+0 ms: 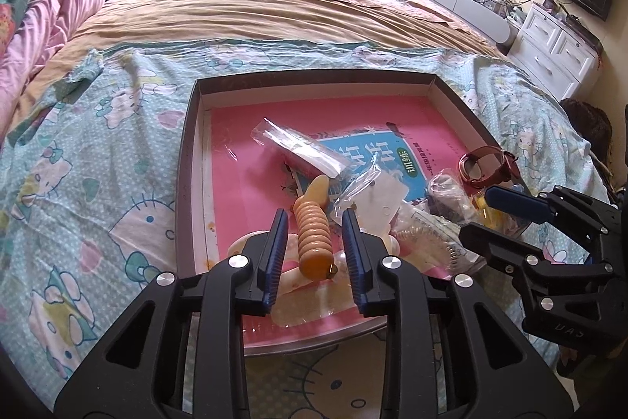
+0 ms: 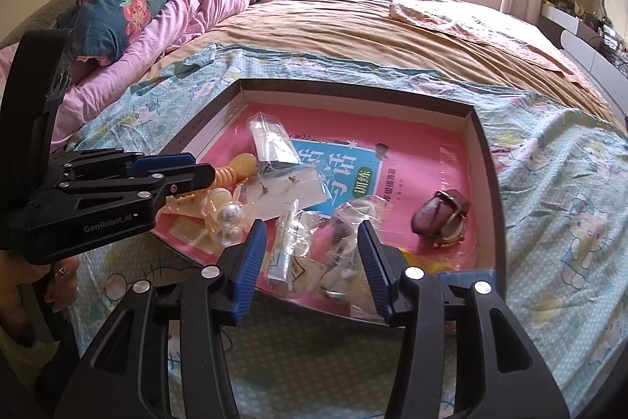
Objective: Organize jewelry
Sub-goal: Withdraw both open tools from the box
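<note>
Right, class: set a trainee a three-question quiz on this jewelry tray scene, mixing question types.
1. True or false: the left tool is shut on the ribbed orange beaded bracelet.
2. What lies under the items in the shallow dark cardboard tray?
3. The dark red leather-strap watch lies on the tray's: A) left side B) right side.

Key: 1 false, open around it; 2 a pink and blue booklet; 3 B.

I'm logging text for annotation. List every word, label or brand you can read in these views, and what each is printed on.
"GenRobot.AI": white lettering on the body of the left hand-held gripper.
"训练": green oval label on the pink booklet lying in the tray.
"UAS", uncertain: faint embossing on the body of the right hand-held gripper.
Large white characters on the booklet's blue panel: partly covered by bags, not legible.
Small print beside the panel: too small.
</note>
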The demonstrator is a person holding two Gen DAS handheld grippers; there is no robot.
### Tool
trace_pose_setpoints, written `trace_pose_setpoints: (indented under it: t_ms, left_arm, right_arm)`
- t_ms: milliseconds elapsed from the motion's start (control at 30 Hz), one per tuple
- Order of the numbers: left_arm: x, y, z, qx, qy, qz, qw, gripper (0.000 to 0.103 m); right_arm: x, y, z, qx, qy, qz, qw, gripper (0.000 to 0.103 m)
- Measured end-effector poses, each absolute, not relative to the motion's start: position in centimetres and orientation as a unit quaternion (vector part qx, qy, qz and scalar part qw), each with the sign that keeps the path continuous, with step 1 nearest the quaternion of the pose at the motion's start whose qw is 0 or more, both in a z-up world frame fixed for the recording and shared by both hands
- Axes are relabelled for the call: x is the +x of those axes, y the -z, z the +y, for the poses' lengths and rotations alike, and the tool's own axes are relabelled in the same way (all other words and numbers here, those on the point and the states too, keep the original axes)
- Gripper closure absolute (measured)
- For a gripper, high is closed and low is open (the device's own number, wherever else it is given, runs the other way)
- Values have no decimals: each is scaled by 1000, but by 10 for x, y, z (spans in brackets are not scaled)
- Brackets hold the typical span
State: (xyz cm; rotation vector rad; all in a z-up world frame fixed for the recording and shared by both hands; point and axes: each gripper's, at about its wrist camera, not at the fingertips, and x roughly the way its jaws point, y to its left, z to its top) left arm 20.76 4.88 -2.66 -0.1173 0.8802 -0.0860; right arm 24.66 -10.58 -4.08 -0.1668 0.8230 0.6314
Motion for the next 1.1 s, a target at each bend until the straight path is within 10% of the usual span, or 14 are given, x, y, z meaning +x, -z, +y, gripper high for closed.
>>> trace_pose_setpoints:
  t_ms: [733,1100]
  left_arm:
    - [153,-24,42,-63,30,375,924,47]
    - [110,-33,30,-59,20,362,930,10]
  right_arm:
    - [202,-10,-143,-69,-291,331,895,9]
    - [173,-19,-174,-52,-276,315,907,5]
